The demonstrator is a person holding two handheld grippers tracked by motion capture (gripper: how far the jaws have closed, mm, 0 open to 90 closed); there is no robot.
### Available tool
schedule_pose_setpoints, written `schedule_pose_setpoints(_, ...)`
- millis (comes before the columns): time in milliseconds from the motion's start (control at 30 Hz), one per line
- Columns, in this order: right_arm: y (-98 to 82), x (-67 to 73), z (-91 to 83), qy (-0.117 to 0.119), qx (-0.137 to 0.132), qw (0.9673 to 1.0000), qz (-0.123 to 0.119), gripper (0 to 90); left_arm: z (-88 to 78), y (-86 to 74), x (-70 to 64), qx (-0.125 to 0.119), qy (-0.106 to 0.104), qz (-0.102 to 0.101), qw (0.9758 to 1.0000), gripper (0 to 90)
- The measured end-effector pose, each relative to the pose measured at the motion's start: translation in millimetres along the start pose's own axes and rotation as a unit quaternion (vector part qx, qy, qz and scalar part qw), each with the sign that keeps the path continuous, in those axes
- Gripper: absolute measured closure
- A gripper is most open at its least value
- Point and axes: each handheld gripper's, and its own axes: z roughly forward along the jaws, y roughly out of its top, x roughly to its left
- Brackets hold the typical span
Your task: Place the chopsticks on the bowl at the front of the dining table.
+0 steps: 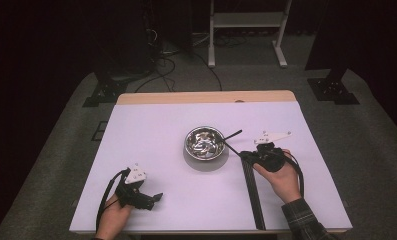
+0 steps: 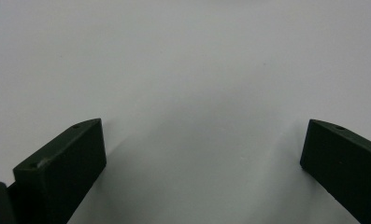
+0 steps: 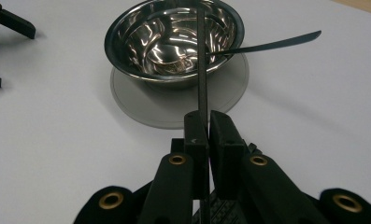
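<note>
A thin black strip (image 3: pixel 202 70), much like a cable tie, is pinched between the pressed-together jaws of the right gripper (image 3: pixel 203 126), and from there it is seen to run forward over the rim of a steel bowl (image 3: pixel 174 39). A second black strip (image 3: pixel 272 44) is laid across the bowl's far rim, its free end pointing out over the desk away from the bowl. The bowl is set on a round grey disc (image 3: pixel 230 93) near the middle of the desk (image 1: pixel 151 135), slightly toward the right edge. In the high view the right gripper (image 1: pixel 246 154) is held just right of the bowl (image 1: pixel 204 141), and a bundle of black strips (image 1: pixel 252 190) is laid from that gripper toward the near edge of the desk. The left gripper (image 1: pixel 158 196) is rested near the near left corner, well apart from the bowl; its jaws are spread wide over bare white desk surface (image 2: pixel 183 70), with nothing between them.
</note>
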Motion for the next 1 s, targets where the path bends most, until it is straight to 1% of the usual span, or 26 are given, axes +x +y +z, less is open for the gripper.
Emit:
schedule_pose_setpoints(267,6.2,4.5,5.2,0.003,-0.001,1.0,-0.001,85.9,0.1,0.0,-0.1,-0.001,0.0,-0.001,1.0,0.0)
schedule_pose_setpoints(300,8.6,6.3,7.8,0.003,-0.001,1.0,0.0,85.9,0.1,0.0,-0.1,-0.001,0.0,-0.001,1.0,0.0)
schedule_pose_setpoints(433,12.8,9.6,12.3,0.005,0.002,1.0,-0.007,85.8,0.1,0.0,-0.1,-0.001,0.0,-0.001,1.0,0.0)
schedule_pose_setpoints(600,17.3,11.8,15.5,0.006,0.002,0.9999,-0.011,85.8,0.1,0.0,-0.1,-0.001,0.0,-0.001,1.0,0.0)
schedule_pose_setpoints(633,18.3,12.5,16.2,0.006,0.002,0.9999,-0.008,85.8,0.0,0.0,-0.1,0.0,0.0,-0.001,1.0,0.0)
schedule_pose_setpoints(1000,36.9,17.4,28.6,0.018,-0.002,0.9998,-0.013,85.8,0.1,0.0,-0.1,-0.001,0.001,0.0,1.0,0.0)
